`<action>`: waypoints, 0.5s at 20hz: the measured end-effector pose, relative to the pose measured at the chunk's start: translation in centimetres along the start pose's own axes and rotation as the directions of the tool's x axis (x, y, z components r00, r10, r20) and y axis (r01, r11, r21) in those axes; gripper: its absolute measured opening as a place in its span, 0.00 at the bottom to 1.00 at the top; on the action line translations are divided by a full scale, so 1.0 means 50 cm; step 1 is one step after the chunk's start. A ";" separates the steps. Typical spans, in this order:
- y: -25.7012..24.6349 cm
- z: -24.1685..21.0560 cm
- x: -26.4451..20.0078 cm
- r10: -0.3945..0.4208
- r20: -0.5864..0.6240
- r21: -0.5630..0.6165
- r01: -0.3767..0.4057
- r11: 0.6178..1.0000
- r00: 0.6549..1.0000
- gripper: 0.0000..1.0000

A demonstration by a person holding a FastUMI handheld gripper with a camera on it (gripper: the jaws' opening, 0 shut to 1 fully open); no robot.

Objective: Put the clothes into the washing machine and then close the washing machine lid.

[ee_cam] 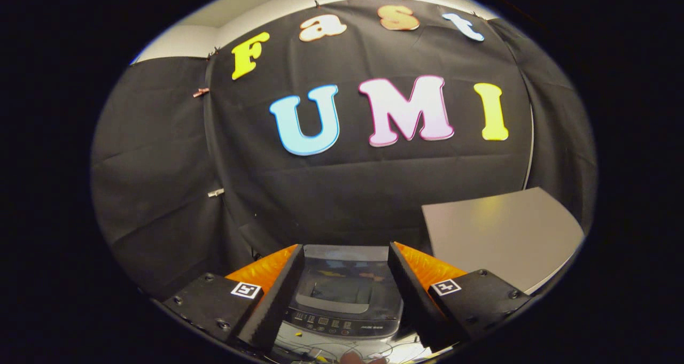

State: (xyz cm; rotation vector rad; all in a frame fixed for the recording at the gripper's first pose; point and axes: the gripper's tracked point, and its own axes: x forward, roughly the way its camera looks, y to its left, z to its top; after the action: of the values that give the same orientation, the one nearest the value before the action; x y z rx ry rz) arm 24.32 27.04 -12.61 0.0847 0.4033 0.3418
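Starting at the left of the frame, you have the booth's dark cloth wall (160,155), pinned with small clips, and nothing of the task there. At the lower left sits one finger of your gripper (344,294); the other finger is at the lower right, and the two stand well apart with nothing between them, so the gripper is open and empty.

Between the fingers, at the bottom centre, you look down on the washing machine (342,300). Its lid (342,286) appears to lie flat and closed over the tub, dark and glossy with reflections, with a handle recess near you and the control panel (334,322) at its near edge. Below the panel there is a tangle of thin wires (342,350) on a pale surface, and a fingertip (354,357) shows at the very bottom.

To the right, at middle height, a grey worktop (497,235) stands beside the machine, bare where you can see it. I cannot see the clothes anywhere, so I cannot tell whether they are already inside or out of sight.

Risks from here, as I judge them: if the clothes are not yet in, you must lift that lid first, and its smooth surface could slip from the fingers. Reaching low, you could snag the wires or press a button on the panel.
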 end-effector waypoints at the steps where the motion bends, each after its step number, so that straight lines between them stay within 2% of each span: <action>1: -0.014 0.014 -0.033 -0.003 0.024 -0.010 0.003 1.000 1.000 0.99; 4: -0.066 0.042 -0.127 -0.027 0.084 -0.040 0.030 0.999 0.996 0.99; 10: -0.148 0.056 -0.299 -0.064 0.156 0.006 0.064 0.998 0.986 0.99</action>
State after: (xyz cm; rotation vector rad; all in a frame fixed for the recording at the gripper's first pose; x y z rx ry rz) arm 14.82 14.93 -5.62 0.0989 0.2509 0.2696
